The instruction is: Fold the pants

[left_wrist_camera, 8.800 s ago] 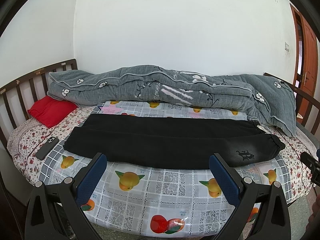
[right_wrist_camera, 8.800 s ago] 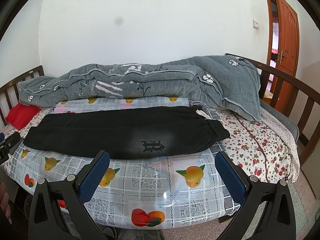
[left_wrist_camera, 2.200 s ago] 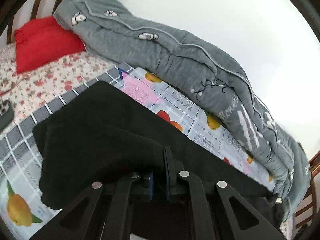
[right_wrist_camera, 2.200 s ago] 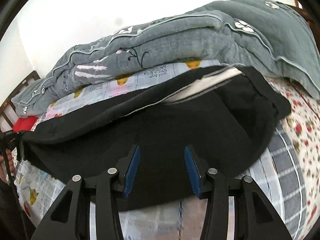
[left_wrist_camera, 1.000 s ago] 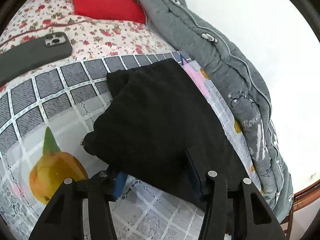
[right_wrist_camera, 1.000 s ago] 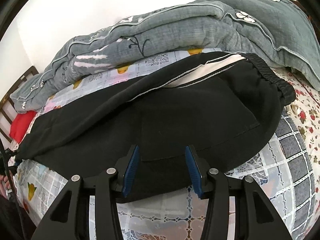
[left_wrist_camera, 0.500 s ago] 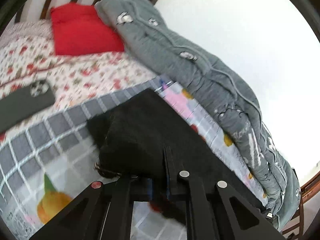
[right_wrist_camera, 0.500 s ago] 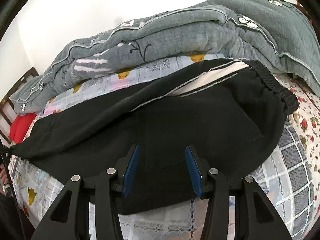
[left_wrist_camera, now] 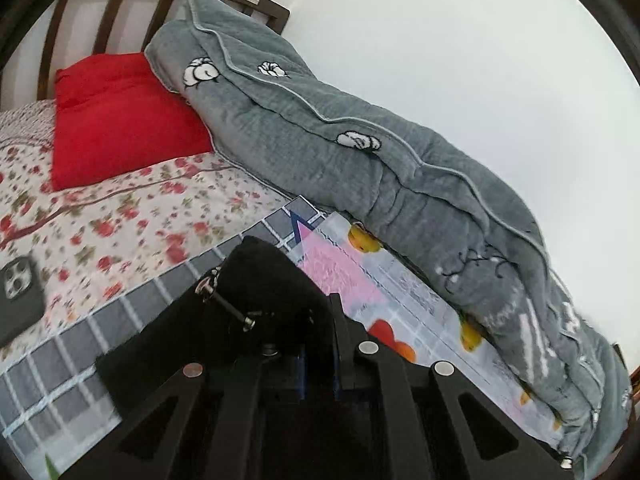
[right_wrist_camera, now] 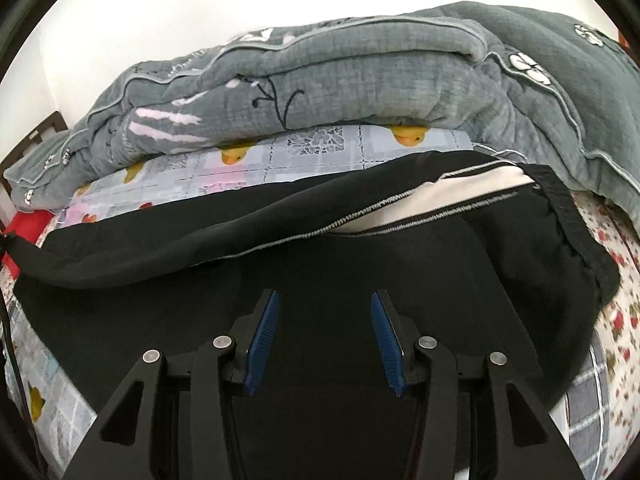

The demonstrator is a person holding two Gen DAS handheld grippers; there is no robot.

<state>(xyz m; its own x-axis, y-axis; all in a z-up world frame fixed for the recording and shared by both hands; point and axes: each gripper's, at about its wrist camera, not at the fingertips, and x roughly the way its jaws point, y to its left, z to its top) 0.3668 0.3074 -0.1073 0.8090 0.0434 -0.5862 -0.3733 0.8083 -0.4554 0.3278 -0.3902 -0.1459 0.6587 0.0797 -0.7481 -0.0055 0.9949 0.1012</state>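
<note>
Left wrist view: left tongs [left_wrist_camera: 318, 356] clenched on the cuff end of the black pants [left_wrist_camera: 264, 280], lifted off the bed [left_wrist_camera: 132, 216]; red pillow [left_wrist_camera: 120, 120], grey quilt [left_wrist_camera: 360, 168], phone [left_wrist_camera: 18, 296] beyond.

Right wrist view: right tongs [right_wrist_camera: 324, 330] parted, blue pads [right_wrist_camera: 262, 332] astride the pants' [right_wrist_camera: 440, 272] waist end, which lies on the bed [right_wrist_camera: 588, 412] before the quilt [right_wrist_camera: 360, 76]; grip not discernible.

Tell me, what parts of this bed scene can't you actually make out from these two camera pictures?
- Left wrist view: the phone is cut off by the left edge.
- Left wrist view: the pants where the left gripper pinches them, hidden by its closed fingers.
- Right wrist view: the pants' near edge, hidden under the right gripper.
- Both views: the quilt's far side and what it covers.
</note>
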